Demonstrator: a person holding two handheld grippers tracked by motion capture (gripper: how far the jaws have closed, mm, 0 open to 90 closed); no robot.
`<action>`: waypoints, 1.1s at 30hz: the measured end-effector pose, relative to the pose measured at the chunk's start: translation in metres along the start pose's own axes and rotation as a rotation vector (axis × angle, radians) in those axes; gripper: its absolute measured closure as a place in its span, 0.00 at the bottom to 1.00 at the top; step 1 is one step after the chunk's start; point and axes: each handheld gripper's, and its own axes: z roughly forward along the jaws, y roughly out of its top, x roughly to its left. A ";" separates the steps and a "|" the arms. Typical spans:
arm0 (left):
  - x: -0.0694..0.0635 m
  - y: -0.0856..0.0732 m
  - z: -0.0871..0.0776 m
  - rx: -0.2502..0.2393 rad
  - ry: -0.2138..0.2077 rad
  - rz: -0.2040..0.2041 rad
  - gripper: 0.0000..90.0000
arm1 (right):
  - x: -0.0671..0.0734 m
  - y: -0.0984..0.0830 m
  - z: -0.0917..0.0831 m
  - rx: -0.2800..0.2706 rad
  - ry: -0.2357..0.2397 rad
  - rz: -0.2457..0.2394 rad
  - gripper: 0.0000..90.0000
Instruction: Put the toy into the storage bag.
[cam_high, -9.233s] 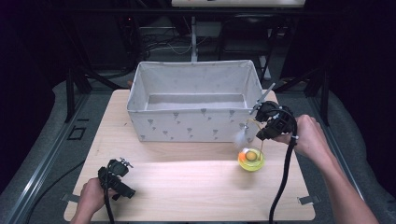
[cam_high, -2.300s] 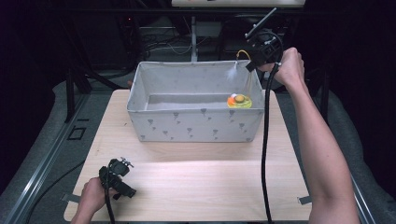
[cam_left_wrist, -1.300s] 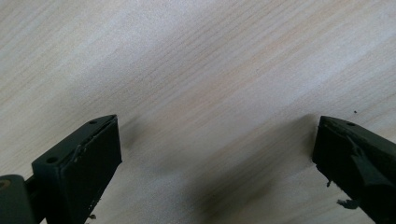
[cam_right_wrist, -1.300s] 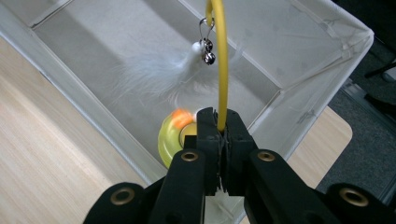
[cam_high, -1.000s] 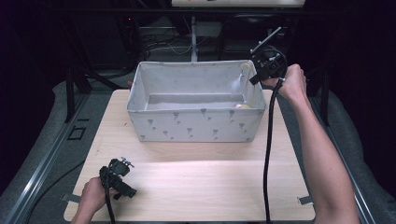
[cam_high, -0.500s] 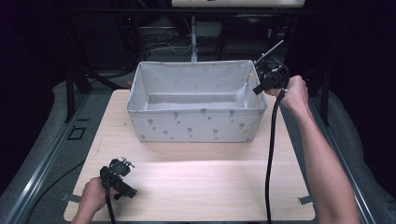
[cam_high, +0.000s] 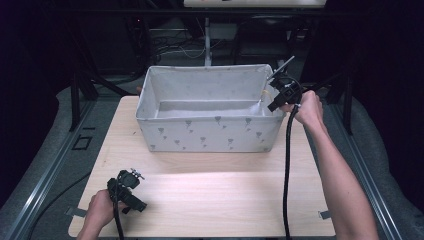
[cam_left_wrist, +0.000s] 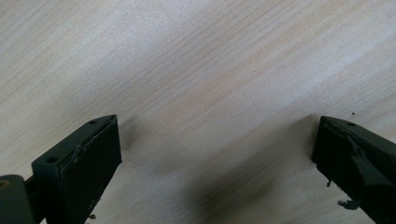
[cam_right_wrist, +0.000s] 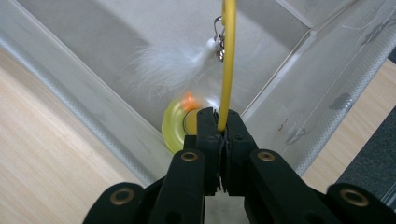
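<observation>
Layout at the table. A light wooden table (cam_high: 210, 200) bears a grey fabric bin (cam_high: 210, 132) at its far middle. The right gripper (cam_high: 276, 91) hangs over the bin's right end, its yellow wand toy (cam_right_wrist: 187, 123) inside the bin. The left gripper (cam_high: 131, 192) rests at the near left corner, well apart from the bin.

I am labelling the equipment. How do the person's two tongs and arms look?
Both tongs, left and right, are black, with flat rectangular jaws and brass-coloured rivets. A thick black cable trails from the right one, a thinner one from the left. The forearms are bare, without sleeves.
</observation>
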 end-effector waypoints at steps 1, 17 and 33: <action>0.000 0.000 0.000 0.001 0.001 0.002 0.01 | -0.001 0.000 0.001 0.003 -0.003 0.000 0.98; 0.000 0.000 -0.001 -0.004 0.006 0.000 0.01 | -0.002 -0.003 -0.034 -0.070 0.042 0.034 0.65; -0.002 0.000 -0.002 -0.010 0.007 0.001 0.01 | 0.047 -0.027 -0.083 -0.164 0.069 -0.053 0.11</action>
